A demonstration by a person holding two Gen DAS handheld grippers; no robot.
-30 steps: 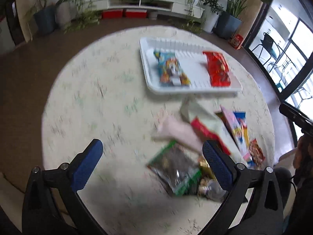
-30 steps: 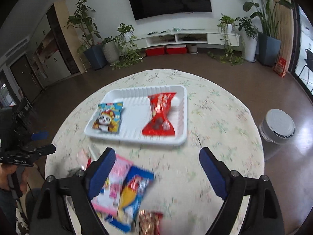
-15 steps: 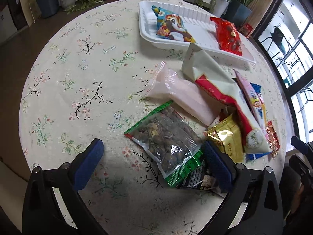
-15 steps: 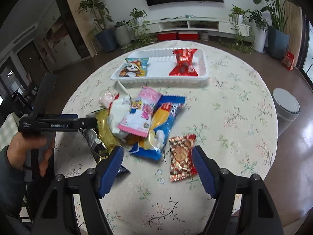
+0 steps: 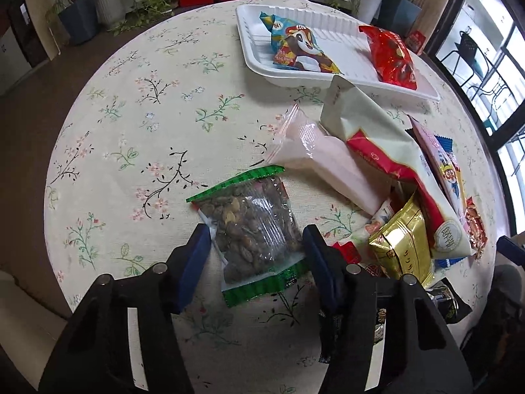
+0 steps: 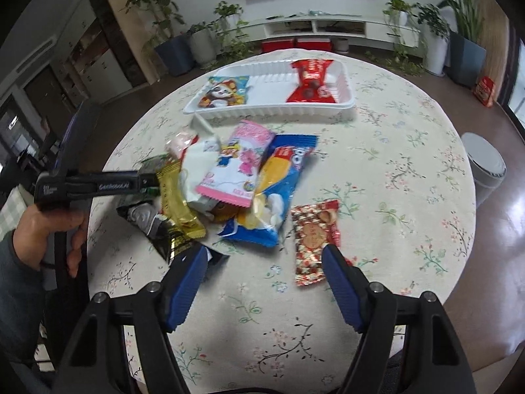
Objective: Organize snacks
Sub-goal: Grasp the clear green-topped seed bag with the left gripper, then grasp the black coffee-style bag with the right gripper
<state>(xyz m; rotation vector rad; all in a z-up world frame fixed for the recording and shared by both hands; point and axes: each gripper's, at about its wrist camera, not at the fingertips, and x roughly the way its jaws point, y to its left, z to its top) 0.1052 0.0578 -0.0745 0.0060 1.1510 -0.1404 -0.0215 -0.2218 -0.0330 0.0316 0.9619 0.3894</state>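
Left gripper (image 5: 254, 241) has just been closing and now pinches the green-edged nut bag (image 5: 252, 226) at six o'clock on the floral table (image 5: 131, 124). Right gripper (image 6: 264, 262) hangs spread, nothing between its pads, the red-gold packet (image 6: 313, 236) just beside its right finger. White tray (image 6: 272, 110) at twelve o'clock holds two packets: one blue cartoon bag (image 6: 226, 93), one red bag (image 6: 310, 80).

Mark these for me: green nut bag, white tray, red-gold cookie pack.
green nut bag (image 5: 252, 226), left wrist view, clear front over the nuts
white tray (image 6: 272, 110), right wrist view, near ribbed wall
red-gold cookie pack (image 6: 311, 239), right wrist view, middle of the wrapper
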